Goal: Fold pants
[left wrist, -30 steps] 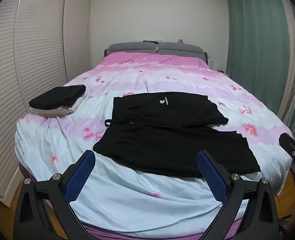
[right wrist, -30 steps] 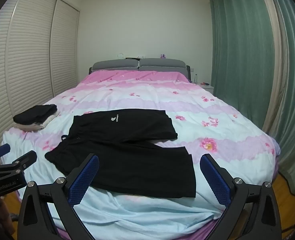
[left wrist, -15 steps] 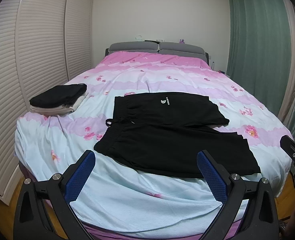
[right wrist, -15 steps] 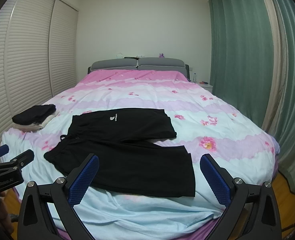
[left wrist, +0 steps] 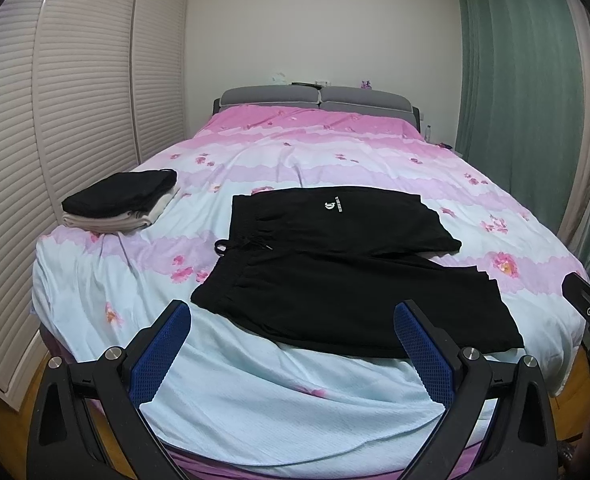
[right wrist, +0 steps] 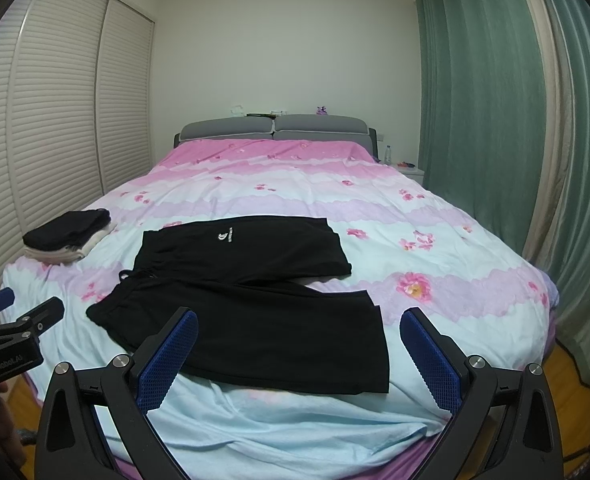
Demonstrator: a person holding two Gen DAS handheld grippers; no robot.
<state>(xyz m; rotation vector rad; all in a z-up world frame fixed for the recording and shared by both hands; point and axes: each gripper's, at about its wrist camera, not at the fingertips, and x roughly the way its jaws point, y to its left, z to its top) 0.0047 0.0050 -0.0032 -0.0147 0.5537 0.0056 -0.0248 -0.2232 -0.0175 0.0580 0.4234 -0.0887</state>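
A wide bed with a pink, lilac and pale-blue flowered quilt (left wrist: 279,400) fills both views. Spread flat on its near half lies the pair of black, loose-legged fabric pants (left wrist: 347,264), waistband to the left with a loose drawstring (left wrist: 231,245), the two legs running rightward, the near one ending close to the quilt's foot edge. Well apart, near the left edge, sits a small stack of folded black and beige garments (left wrist: 123,204). The left gripper (left wrist: 293,344) and right gripper (right wrist: 298,350) both hover short of the bed, jaws spread wide and empty. No fold looks begun. The likely trouble is a pinch that catches the quilt along with the thin cloth, or only one layer, so the leg drags skewed; the near hem could also slide off the foot edge.
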